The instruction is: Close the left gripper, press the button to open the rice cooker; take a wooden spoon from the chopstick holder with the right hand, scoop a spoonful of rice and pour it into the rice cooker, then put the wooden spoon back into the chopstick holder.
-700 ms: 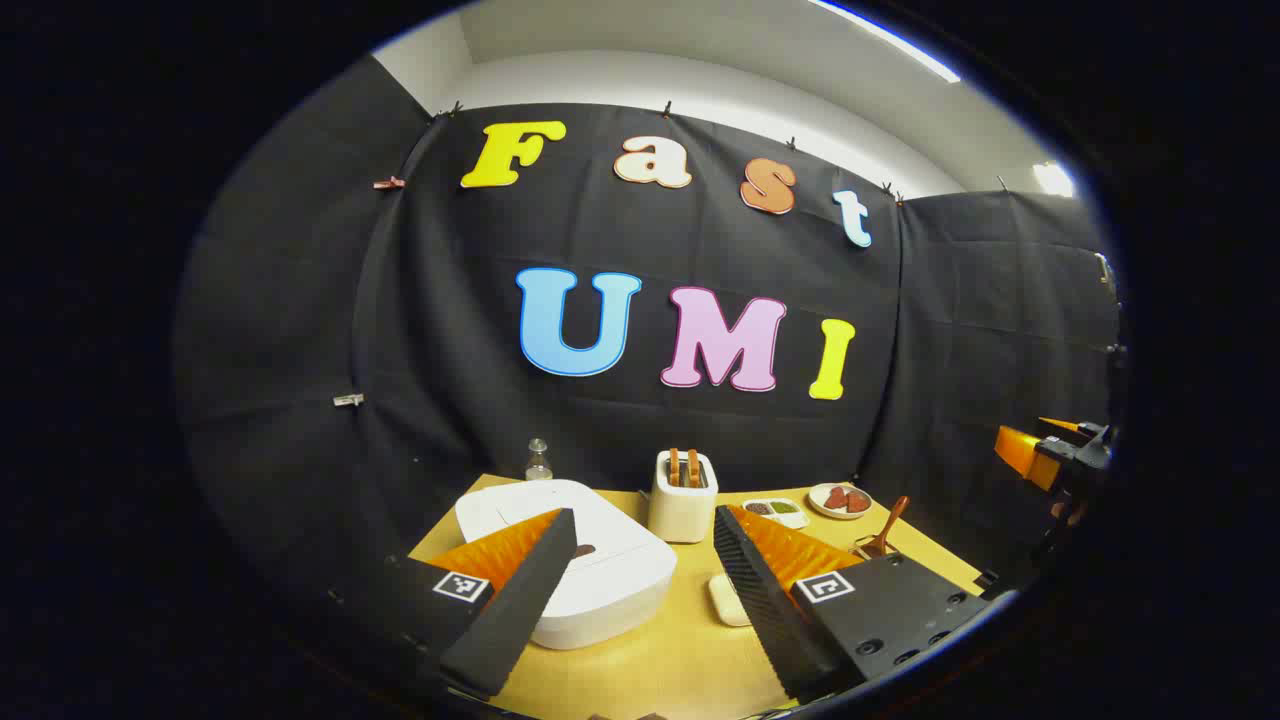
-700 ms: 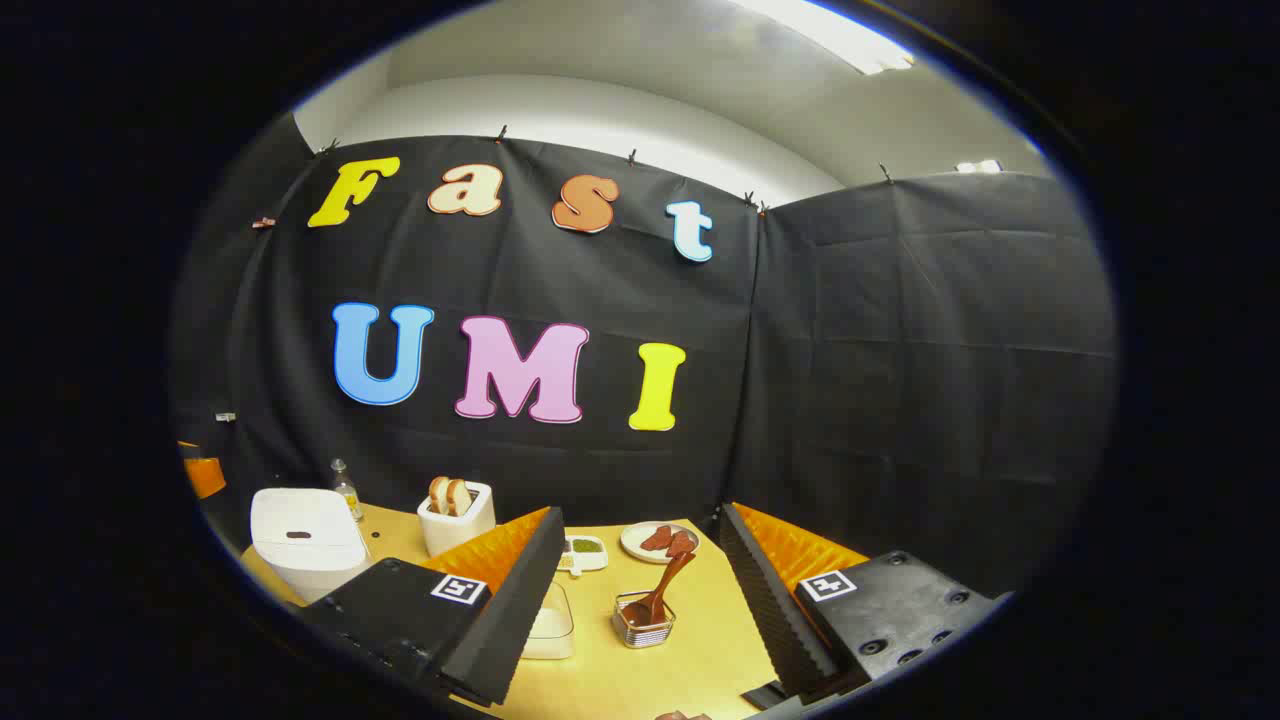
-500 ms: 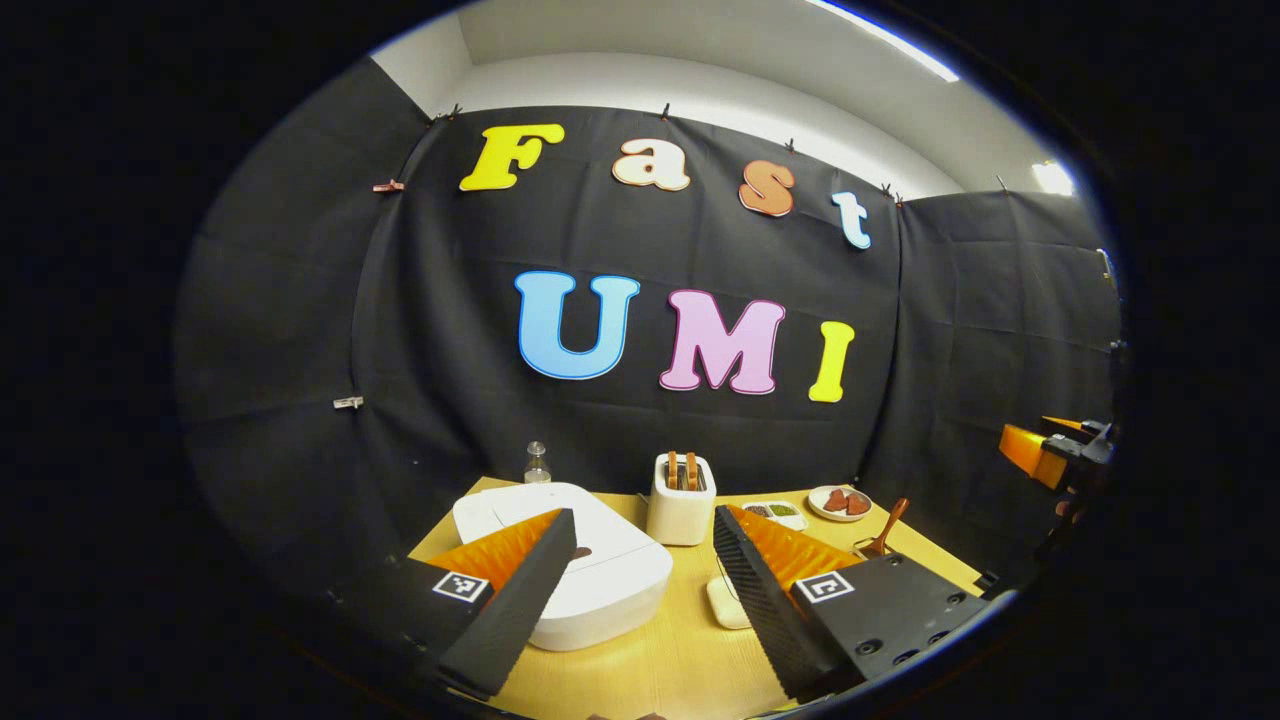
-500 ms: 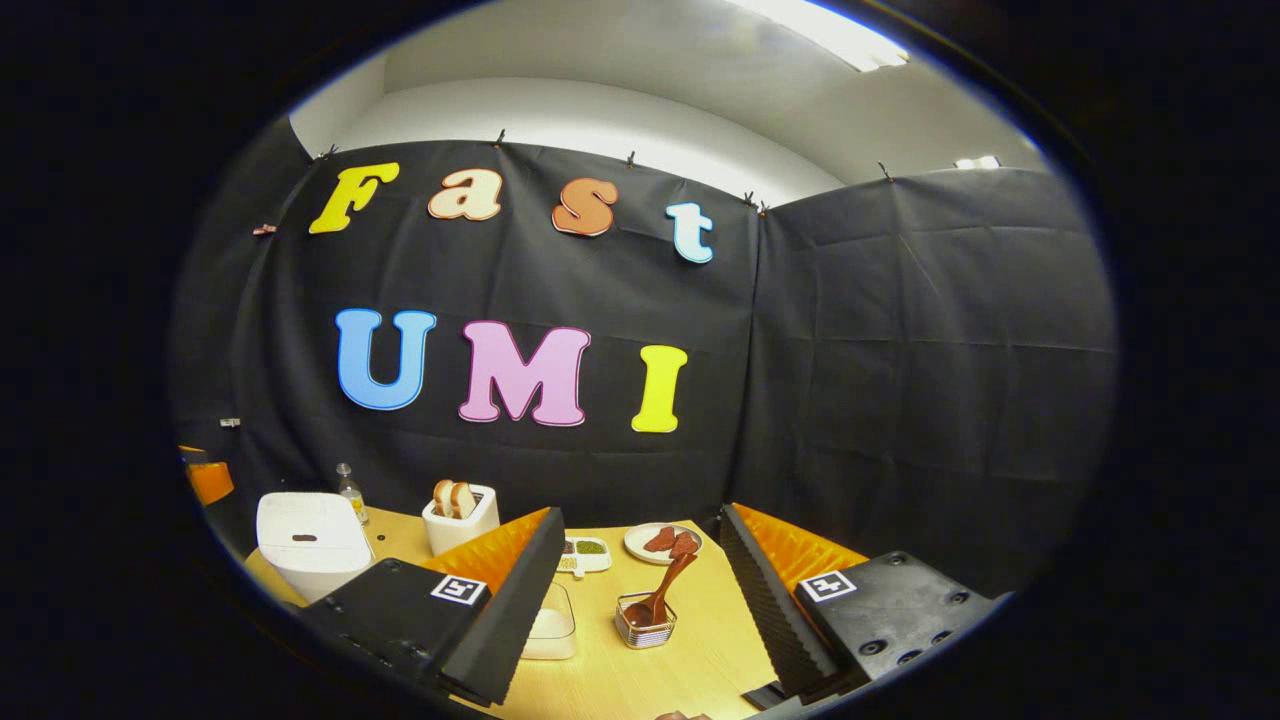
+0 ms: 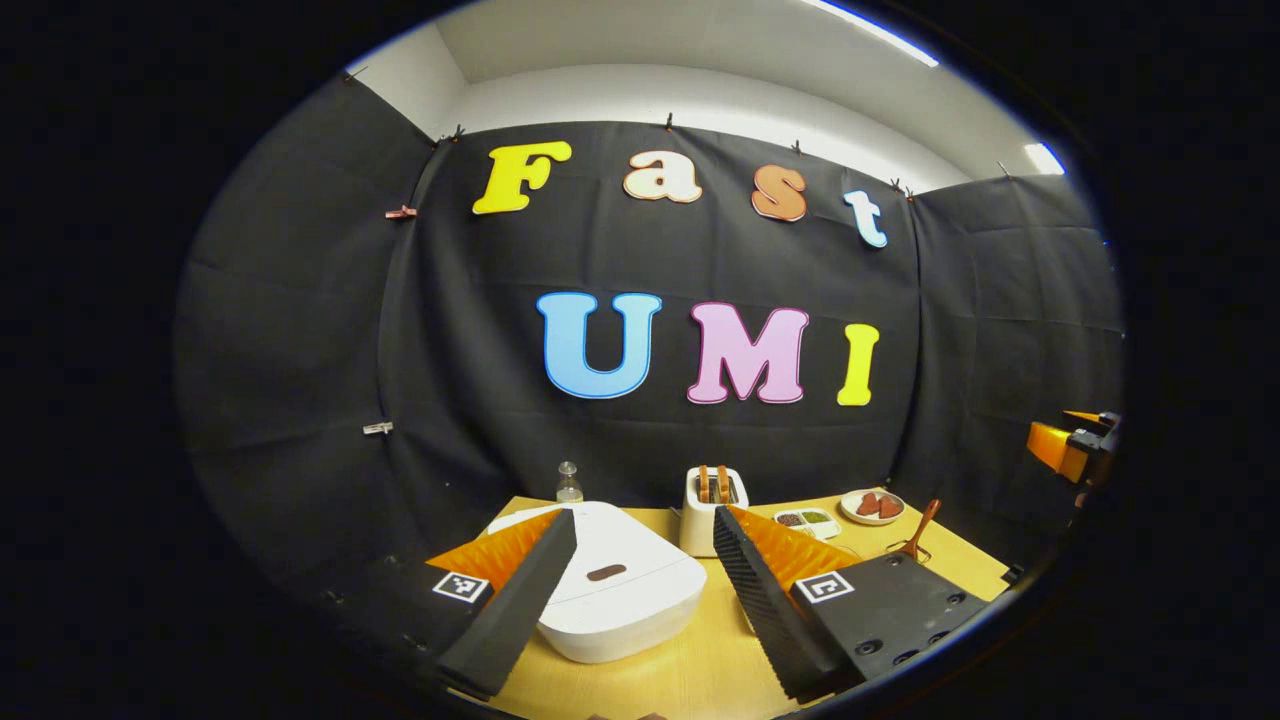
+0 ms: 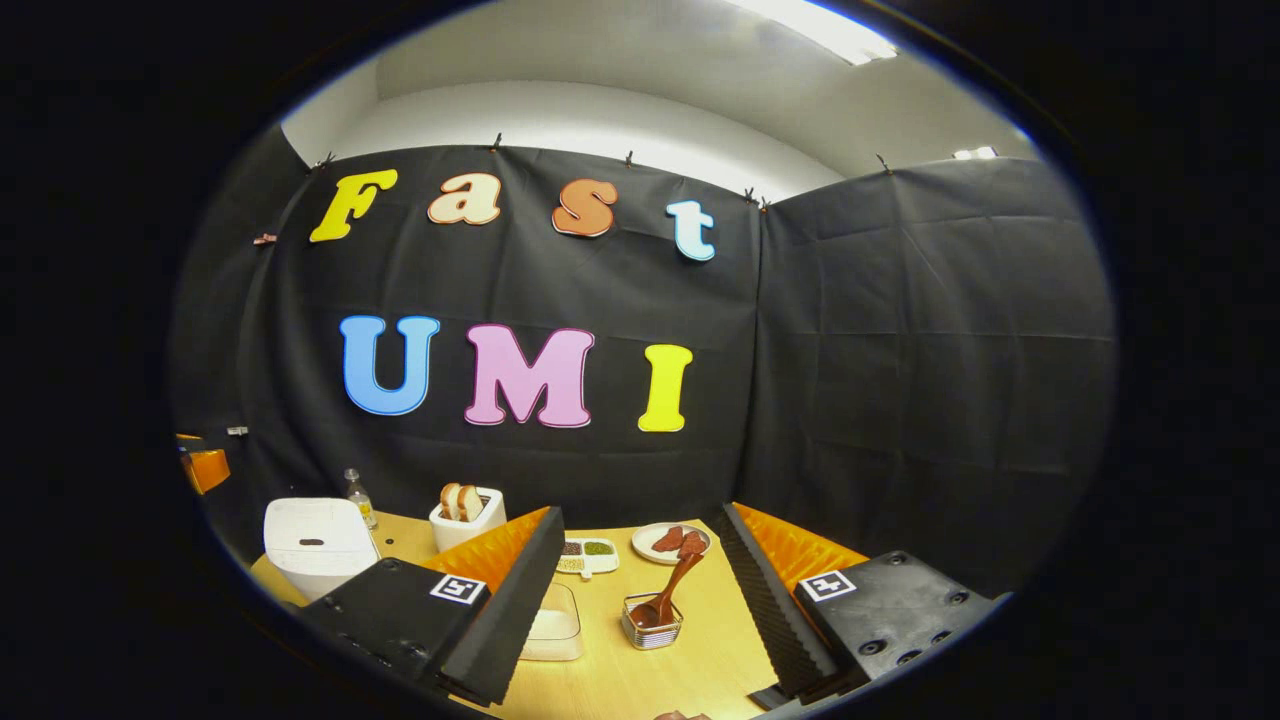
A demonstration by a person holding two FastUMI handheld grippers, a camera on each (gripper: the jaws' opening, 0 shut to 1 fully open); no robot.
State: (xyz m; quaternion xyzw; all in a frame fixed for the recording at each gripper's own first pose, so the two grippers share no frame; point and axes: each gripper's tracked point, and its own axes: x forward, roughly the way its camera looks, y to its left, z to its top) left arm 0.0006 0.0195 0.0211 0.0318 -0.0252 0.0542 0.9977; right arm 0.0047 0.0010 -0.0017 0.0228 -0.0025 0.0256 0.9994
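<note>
A white rice cooker (image 5: 618, 592) with its lid down sits on the wooden table, a dark oval button (image 5: 606, 573) near its front. My left gripper (image 5: 640, 590) hovers open above it, the button between the fingers. In the right gripper view the cooker (image 6: 312, 545) stands at far left. A wooden spoon (image 6: 667, 598) leans in a small wire chopstick holder (image 6: 652, 631), directly ahead of my open right gripper (image 6: 645, 600). A clear container of rice (image 6: 553, 628) lies beside the left finger. The other gripper (image 5: 1070, 450) hangs at the left gripper view's right edge.
A white toaster (image 5: 712, 510) with bread slices stands behind the cooker, with a small glass bottle (image 5: 568, 484) to its left. A divided dish of beans (image 6: 588, 553) and a plate with reddish pieces (image 6: 670, 541) lie toward the back. The table (image 6: 700, 650) ends close below both grippers.
The left gripper has shifted left over the cooker, so the button now lies between its fingers. The right gripper has drifted slightly, with the spoon holder still centred. Both stay open.
</note>
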